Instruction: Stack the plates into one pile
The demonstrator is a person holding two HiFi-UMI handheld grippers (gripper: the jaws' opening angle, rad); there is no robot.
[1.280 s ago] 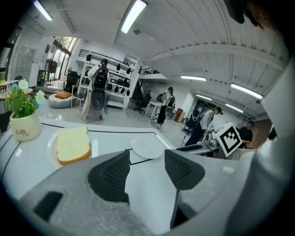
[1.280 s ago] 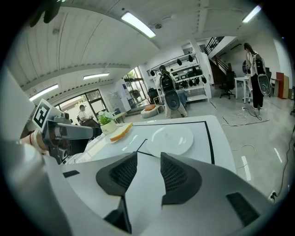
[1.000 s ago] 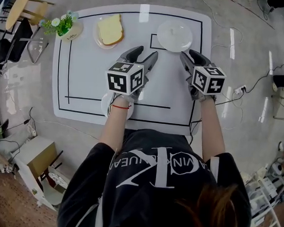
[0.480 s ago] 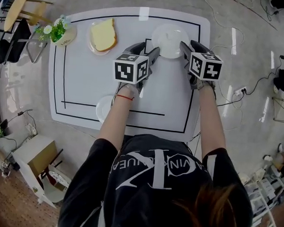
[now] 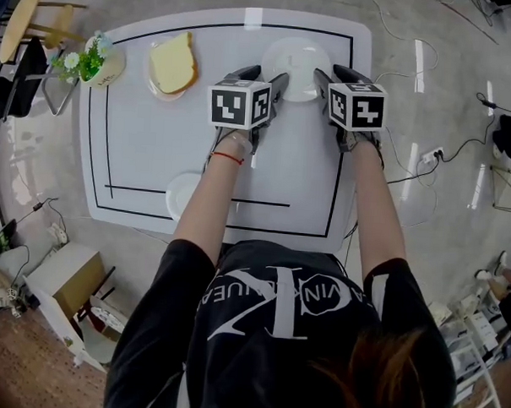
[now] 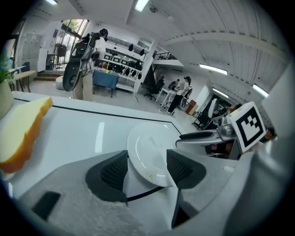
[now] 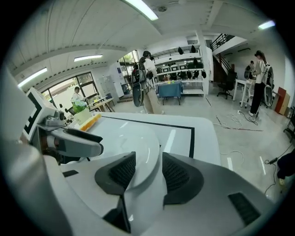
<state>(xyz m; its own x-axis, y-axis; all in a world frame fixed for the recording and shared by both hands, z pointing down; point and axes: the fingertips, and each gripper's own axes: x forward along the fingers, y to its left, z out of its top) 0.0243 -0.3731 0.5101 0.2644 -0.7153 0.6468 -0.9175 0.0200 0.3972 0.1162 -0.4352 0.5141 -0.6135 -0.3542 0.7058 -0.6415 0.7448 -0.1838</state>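
Both claws, left gripper [image 5: 268, 75] and right gripper [image 5: 330, 74], just opening wide, straddle the twelve-o'clock plate [image 5: 296, 53]; pinch opposite rims evenly.

Both arms reach toward 12 o'clock, grippers side by side.
The left gripper [image 5: 263, 76] and right gripper [image 5: 333, 75] tilt downward, jaws apart and just opening wider, with the white plate [image 5: 298, 53] rim between each pair, unpinched.

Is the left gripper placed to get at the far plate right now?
Probably yes: the left gripper has just been opening its jaws, and the plate sits rim-first between them, not yet gripped. Nothing blocks it.
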